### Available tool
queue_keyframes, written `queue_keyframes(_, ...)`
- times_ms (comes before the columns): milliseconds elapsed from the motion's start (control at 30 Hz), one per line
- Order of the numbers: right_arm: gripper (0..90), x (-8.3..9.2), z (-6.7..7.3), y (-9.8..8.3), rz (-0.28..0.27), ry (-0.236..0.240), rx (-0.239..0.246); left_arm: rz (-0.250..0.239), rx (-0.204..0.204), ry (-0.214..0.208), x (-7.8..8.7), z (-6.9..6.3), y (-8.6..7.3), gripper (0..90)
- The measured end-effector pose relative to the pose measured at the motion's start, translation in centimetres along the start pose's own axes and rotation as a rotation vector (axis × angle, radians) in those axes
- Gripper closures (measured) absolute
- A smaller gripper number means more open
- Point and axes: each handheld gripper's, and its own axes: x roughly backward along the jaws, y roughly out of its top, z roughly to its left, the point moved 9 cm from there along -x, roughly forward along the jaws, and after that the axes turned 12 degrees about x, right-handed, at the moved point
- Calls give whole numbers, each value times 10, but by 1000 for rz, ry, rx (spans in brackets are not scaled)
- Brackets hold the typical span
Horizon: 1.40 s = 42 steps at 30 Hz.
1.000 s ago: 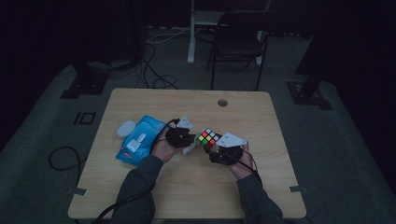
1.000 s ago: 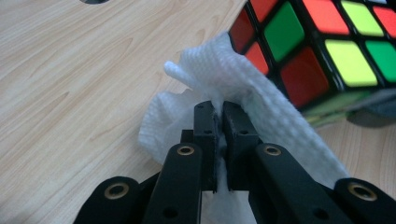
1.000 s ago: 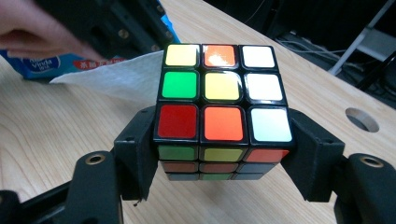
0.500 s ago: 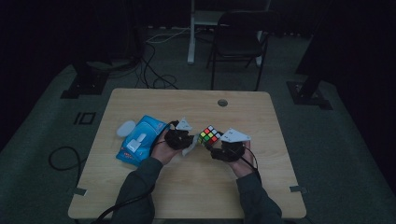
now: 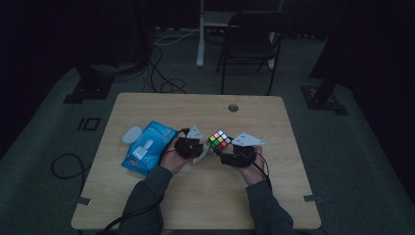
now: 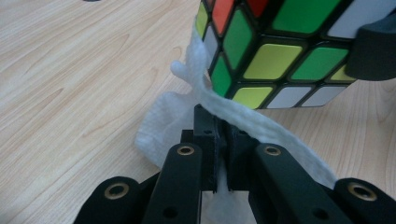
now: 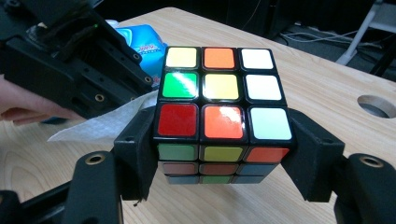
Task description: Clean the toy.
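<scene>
1. The puzzle cube (image 7: 223, 114) is looking rigid and light, with glossy, probably slippery stickers; its twisting layers could shift, so clamping two opposite flat faces squarely seems the safest hold.
2. The right gripper (image 7: 223, 163) is doing exactly that, its jaws pressing on the cube's lower layers from both sides and holding it above the wooden surface (image 5: 205, 196).
3. The white wipe (image 6: 243, 123) is looking soft, limp and nearly weightless, so any pinched fold should be enough.
4. The left gripper (image 6: 219, 133) is pinching the wipe between nearly closed jaws, draping it against the cube's lower corner.
5. In the high view the cube (image 5: 218, 140) is sitting between both grippers, near the middle of the surface, with the blue wipe packet (image 5: 148, 147) lying to the left.
</scene>
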Motion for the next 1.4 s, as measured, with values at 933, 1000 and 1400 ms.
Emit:
queue_keyframes(933,344,-2,-8,3,-28,17,-138,-13,-96,-36,-14,-35,-1,860)
queue_keyframes(1000,344,-2,-9,2,-27,18,-144,-17,-94,-32,-14,-34,-1,860)
queue_keyframes(1400,344,-1,-8,2,-38,35,-165,-53,-58,34,-4,-12,5,860)
